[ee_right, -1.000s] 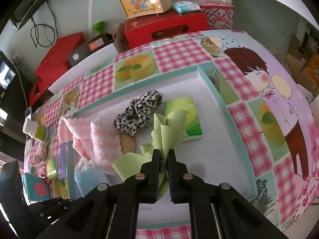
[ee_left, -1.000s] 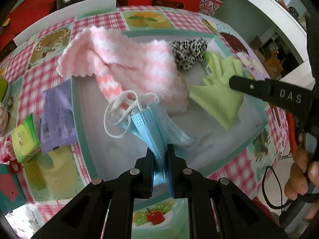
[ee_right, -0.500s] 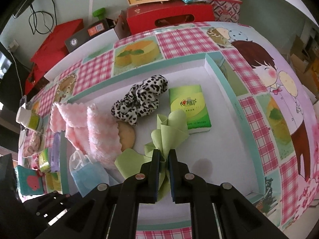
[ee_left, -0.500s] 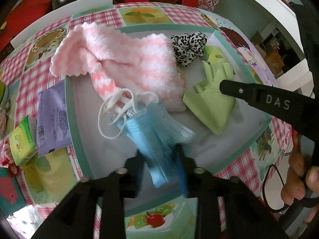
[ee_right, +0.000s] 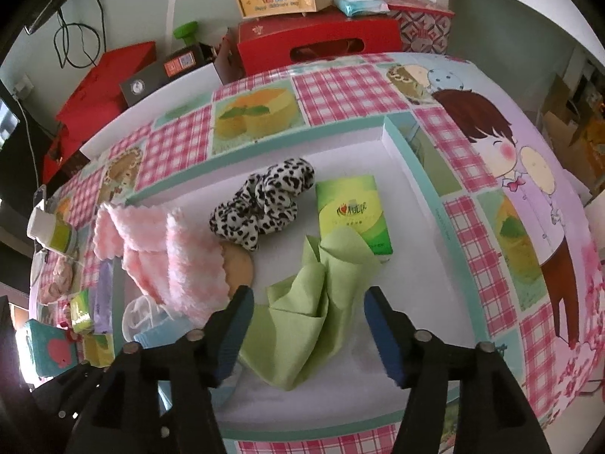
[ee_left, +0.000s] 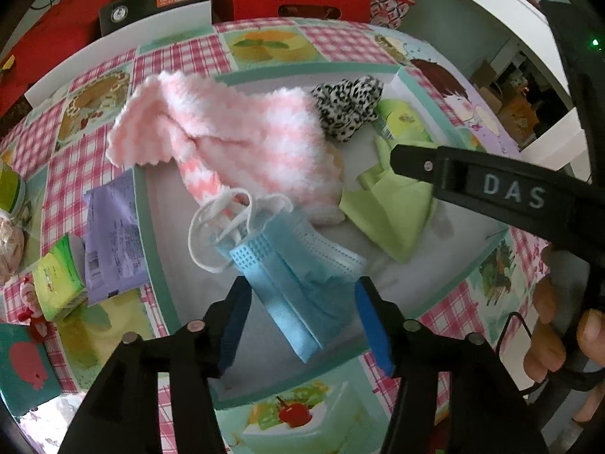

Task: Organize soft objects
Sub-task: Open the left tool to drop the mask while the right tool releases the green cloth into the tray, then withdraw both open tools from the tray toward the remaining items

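A shallow white tray with a teal rim [ee_left: 151, 204] [ee_right: 412, 159] holds the soft things. A blue face mask [ee_left: 298, 261] lies at its near left, between the spread jaws of my open left gripper [ee_left: 300, 287]. A green cloth [ee_right: 314, 302] [ee_left: 389, 208] lies crumpled between the spread jaws of my open right gripper [ee_right: 306, 299]. A pink and white fluffy towel [ee_left: 242, 140] [ee_right: 170, 253], a black and white spotted scrunchie [ee_right: 264, 200] [ee_left: 348, 102] and a green tissue pack [ee_right: 355, 215] also lie in the tray.
The tray sits on a pink checked cartoon tablecloth [ee_right: 340, 83]. Left of the tray lie a purple packet [ee_left: 113, 227], a green pack [ee_left: 56, 283] and a teal box [ee_left: 22, 370]. Red boxes [ee_right: 317, 45] stand at the table's far edge.
Both grippers have opened. The left one let go of the blue mask and the right one let go of the green cloth; both things now lie in the tray.
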`<move>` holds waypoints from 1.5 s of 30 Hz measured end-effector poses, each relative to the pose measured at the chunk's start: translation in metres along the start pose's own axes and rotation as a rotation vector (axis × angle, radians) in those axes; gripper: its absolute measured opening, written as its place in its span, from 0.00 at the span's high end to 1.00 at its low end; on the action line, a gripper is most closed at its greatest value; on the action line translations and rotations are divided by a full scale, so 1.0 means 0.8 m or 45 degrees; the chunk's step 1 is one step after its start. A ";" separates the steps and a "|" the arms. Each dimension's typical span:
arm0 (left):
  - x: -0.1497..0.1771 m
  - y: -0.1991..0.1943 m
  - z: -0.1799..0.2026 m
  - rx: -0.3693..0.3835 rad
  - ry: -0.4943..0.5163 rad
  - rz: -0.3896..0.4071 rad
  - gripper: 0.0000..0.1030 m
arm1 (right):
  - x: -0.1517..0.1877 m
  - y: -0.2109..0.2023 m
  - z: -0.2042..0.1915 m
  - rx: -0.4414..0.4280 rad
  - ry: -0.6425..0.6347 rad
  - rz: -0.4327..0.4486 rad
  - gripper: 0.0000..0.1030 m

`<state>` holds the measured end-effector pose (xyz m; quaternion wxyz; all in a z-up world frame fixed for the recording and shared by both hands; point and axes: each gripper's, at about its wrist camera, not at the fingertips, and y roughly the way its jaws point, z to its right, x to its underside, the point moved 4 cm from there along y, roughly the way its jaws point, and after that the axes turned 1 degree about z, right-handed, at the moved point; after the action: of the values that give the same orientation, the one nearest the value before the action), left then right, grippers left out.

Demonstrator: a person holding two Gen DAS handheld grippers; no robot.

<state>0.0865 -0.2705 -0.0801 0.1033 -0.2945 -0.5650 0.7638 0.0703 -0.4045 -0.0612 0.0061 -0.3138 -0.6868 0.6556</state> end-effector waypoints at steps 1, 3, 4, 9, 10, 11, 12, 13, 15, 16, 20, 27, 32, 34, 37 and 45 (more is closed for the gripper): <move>-0.001 -0.002 0.000 0.000 0.001 0.006 0.41 | -0.001 -0.001 0.001 -0.001 0.003 0.003 0.36; -0.002 -0.009 -0.002 -0.008 -0.003 0.019 0.37 | -0.002 -0.001 0.002 -0.004 0.015 0.007 0.32; -0.003 -0.010 -0.001 -0.013 -0.005 0.025 0.35 | -0.003 -0.001 0.004 -0.003 0.021 0.008 0.30; -0.008 -0.021 -0.006 -0.036 -0.024 0.066 0.30 | -0.005 -0.004 0.010 -0.006 0.049 0.028 0.24; -0.008 -0.022 -0.008 -0.035 -0.027 0.070 0.30 | -0.007 -0.005 0.011 -0.006 0.052 0.032 0.23; -0.009 -0.024 -0.009 -0.035 -0.032 0.076 0.30 | -0.006 -0.005 0.012 -0.005 0.055 0.034 0.20; -0.008 -0.027 -0.012 -0.036 -0.036 0.082 0.29 | -0.005 -0.006 0.011 -0.003 0.057 0.036 0.18; -0.009 -0.028 -0.012 -0.038 -0.040 0.086 0.28 | -0.006 -0.006 0.012 -0.002 0.059 0.036 0.18; -0.011 -0.030 -0.016 -0.046 -0.058 0.097 0.27 | -0.006 -0.005 0.012 0.000 0.059 0.036 0.17; -0.010 -0.033 -0.019 -0.046 -0.066 0.103 0.27 | -0.006 -0.005 0.012 0.003 0.059 0.036 0.17; -0.012 -0.041 -0.032 -0.057 -0.114 0.132 0.27 | -0.006 -0.005 0.013 0.018 0.058 0.042 0.14; -0.018 -0.057 -0.059 -0.113 -0.196 0.218 0.07 | -0.007 -0.006 0.014 0.033 0.055 0.060 0.06; -0.020 -0.067 -0.081 -0.160 -0.259 0.268 0.07 | -0.006 -0.005 0.013 0.048 0.040 0.068 0.00; -0.020 -0.070 -0.091 -0.169 -0.296 0.286 0.07 | -0.006 -0.006 0.013 0.046 0.039 0.071 0.00; -0.020 -0.072 -0.100 -0.187 -0.328 0.302 0.07 | -0.006 -0.004 0.013 0.047 0.037 0.070 0.00; -0.018 -0.070 -0.107 -0.192 -0.341 0.291 0.07 | -0.005 -0.002 0.013 0.063 0.032 0.064 0.00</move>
<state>0.1369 -0.1898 -0.0399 -0.0824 -0.2594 -0.5922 0.7584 0.0686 -0.4157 -0.0595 0.0059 -0.3391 -0.6622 0.6682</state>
